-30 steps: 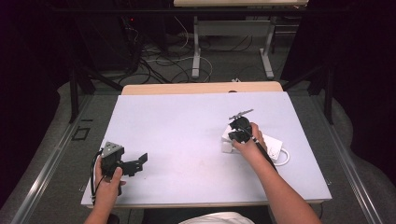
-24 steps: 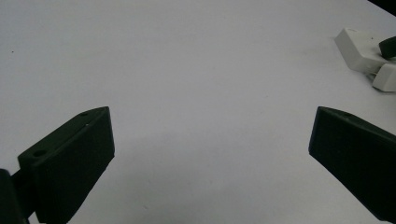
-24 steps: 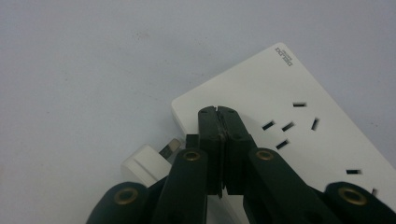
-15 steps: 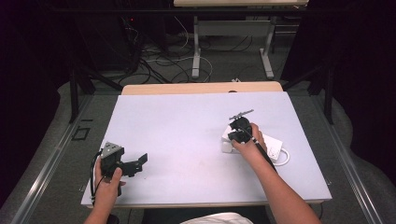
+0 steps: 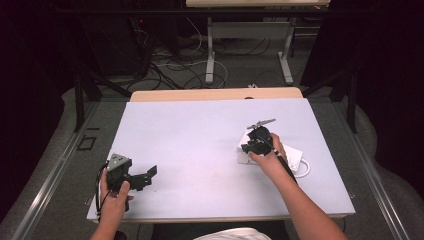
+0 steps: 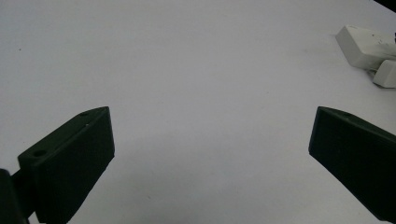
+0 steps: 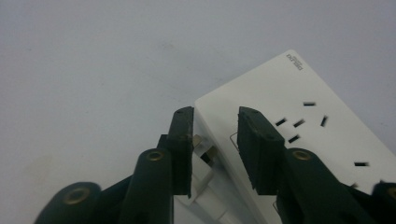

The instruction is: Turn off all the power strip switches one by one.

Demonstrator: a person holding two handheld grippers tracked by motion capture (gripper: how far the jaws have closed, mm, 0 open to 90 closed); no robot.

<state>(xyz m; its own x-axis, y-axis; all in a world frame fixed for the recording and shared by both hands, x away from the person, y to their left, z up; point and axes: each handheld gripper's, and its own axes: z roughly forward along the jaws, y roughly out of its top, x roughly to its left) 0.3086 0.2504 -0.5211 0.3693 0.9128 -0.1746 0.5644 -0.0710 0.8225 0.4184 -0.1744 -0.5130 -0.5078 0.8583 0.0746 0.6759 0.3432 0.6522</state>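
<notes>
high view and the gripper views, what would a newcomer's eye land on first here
First, the white power strip on the right side of the pale table, with the right gripper poised over its end beside a small white plug; whether its fingers grip anything is unclear. Next, the left gripper, held near the table's front left corner with its fingers spread wide over bare tabletop.

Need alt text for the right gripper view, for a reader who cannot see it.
The right gripper, its black fingers narrowly parted, sits over the end of a white power strip. A small white plug with metal prongs lies between the fingers, on a pale table.
</notes>
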